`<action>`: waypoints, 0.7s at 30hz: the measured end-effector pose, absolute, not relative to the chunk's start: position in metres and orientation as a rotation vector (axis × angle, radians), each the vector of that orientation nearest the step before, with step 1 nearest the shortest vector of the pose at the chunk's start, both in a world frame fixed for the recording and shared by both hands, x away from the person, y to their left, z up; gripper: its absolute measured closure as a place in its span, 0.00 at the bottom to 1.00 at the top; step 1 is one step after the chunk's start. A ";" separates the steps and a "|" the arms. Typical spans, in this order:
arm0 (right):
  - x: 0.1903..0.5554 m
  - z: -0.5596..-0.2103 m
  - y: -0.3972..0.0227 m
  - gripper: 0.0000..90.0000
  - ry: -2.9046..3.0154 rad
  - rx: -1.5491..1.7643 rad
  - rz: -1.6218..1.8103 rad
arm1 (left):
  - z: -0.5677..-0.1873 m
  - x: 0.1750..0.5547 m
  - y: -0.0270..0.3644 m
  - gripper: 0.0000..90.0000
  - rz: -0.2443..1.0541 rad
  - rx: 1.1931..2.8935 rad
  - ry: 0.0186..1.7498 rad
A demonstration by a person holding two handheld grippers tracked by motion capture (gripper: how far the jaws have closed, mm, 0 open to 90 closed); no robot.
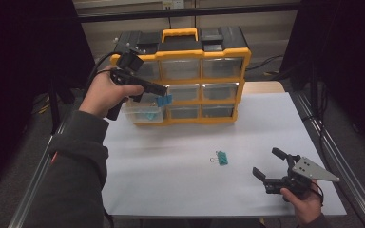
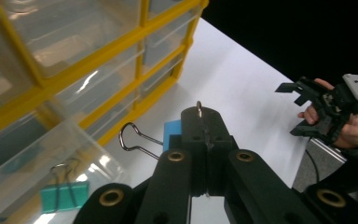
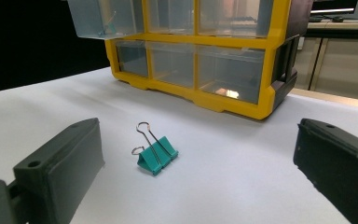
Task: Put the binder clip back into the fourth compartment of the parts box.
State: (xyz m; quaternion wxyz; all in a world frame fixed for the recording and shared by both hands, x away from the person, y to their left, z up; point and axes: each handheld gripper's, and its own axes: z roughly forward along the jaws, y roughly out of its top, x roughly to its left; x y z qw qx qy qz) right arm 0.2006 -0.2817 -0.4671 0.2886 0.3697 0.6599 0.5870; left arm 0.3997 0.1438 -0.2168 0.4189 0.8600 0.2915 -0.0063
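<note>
My left gripper (image 1: 163,95) is raised in front of the yellow drawer organizer (image 1: 197,54) and is shut on a blue binder clip (image 1: 164,100). In the left gripper view the closed jaws (image 2: 204,127) pinch the blue clip (image 2: 171,129), and its wire handle sticks out to the left. Just below it a clear drawer (image 1: 144,113) is pulled out, with a teal clip (image 2: 64,196) lying inside. Another teal binder clip (image 1: 221,157) lies on the white table. My right gripper (image 1: 268,162) rests open at the front right, facing that clip (image 3: 157,155) from a short distance.
The organizer (image 3: 192,95) stands at the back of the white table (image 1: 180,185), its other clear drawers pushed in. Metal rails (image 1: 335,161) run along the table's sides. A person's sleeve (image 1: 76,156) comes in from the lower left.
</note>
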 end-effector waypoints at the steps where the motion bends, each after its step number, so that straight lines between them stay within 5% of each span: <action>1: 0.201 -0.467 -0.282 0.01 1.763 0.986 1.568 | -0.216 0.401 0.146 1.00 -0.009 2.157 0.737; 21: 0.201 -0.467 -0.282 0.01 1.763 0.980 1.571 | -0.221 0.415 0.175 1.00 0.092 2.151 0.848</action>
